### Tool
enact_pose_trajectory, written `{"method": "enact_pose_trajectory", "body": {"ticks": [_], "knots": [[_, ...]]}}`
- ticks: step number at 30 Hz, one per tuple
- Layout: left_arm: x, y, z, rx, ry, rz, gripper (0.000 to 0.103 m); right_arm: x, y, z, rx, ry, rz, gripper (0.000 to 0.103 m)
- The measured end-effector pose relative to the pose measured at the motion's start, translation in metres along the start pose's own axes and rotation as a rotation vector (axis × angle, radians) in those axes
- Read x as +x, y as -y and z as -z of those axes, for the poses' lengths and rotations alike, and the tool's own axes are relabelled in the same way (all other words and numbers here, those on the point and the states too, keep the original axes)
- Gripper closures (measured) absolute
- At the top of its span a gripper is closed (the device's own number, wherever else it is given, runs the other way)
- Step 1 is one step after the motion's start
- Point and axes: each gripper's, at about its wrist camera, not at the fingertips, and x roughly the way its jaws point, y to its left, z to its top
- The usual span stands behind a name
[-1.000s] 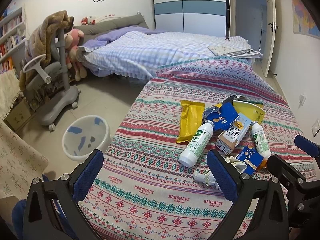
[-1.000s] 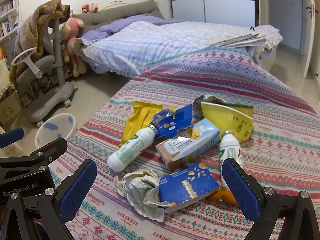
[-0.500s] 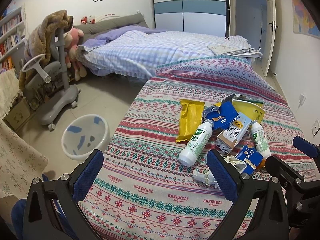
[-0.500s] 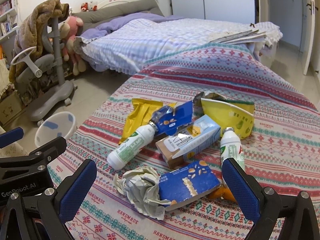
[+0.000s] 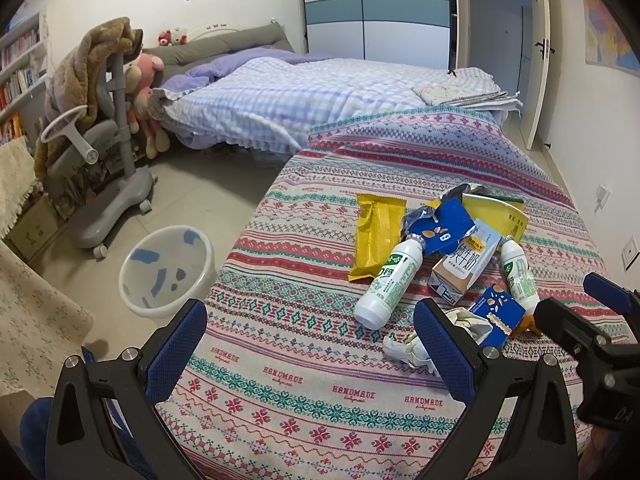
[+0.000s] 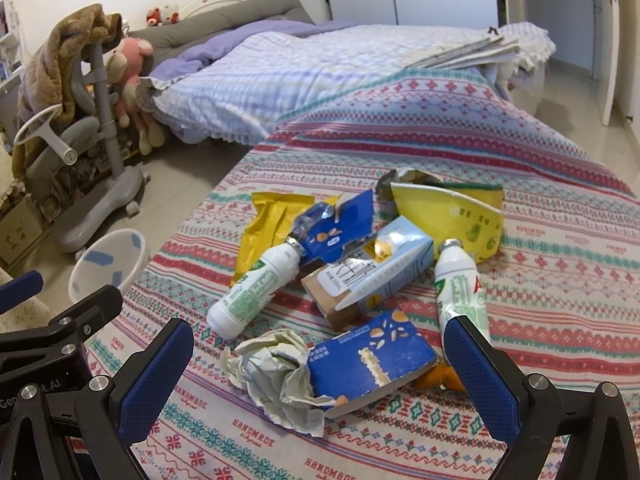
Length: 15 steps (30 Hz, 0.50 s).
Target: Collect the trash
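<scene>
White plastic, mottled with blue patches, forms the waste bin (image 5: 166, 272) standing on the tiled floor at far left, just beside the edge of the patterned bedspread (image 5: 304, 364), whose red stitching reads "HANDMADE" along the near bands. The left gripper (image 5: 310, 344) hovers over that near edge with its blue-padded fingers (image 5: 178, 344) spread wide, holding nothing. Right of it lies the heap of trash. A yellow snack wrapper (image 5: 376, 236) lies flat at the heap's left edge. Next comes a white bottle with a green label (image 6: 250, 292) on its side, its neck tucked under a torn blue packet (image 6: 340, 228). Near the bottle's base sits a crumpled paper wad (image 6: 276, 368), touching a blue box printed with grains (image 6: 368, 360). Behind these a milk carton (image 6: 368, 276) lies tilted; its Chinese characters and "200ml" show in the left view. To its right stands out a second white bottle (image 6: 460, 284) with a green label and a red letter "A". Beyond it rests a yellow bag with a green edge (image 6: 452, 212); its small print is too blurred to read. The right gripper (image 6: 316, 376) hangs low over the wad and blue box, jaws fully released, touching neither as far as can be seen.
</scene>
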Motion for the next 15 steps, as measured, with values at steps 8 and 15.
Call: {"method": "enact_pose_trajectory", "body": {"ticks": [8,15], "knots": [[0.044,-0.008,0.004,-0.109,-0.167,0.169,0.0,0.015,0.099,0.003,0.388,-0.095,0.086,0.0],[0.063,0.022,0.009,-0.115,-0.23,0.353,0.0,0.026,0.145,0.034,0.64,-0.304,0.134,0.0]]}}
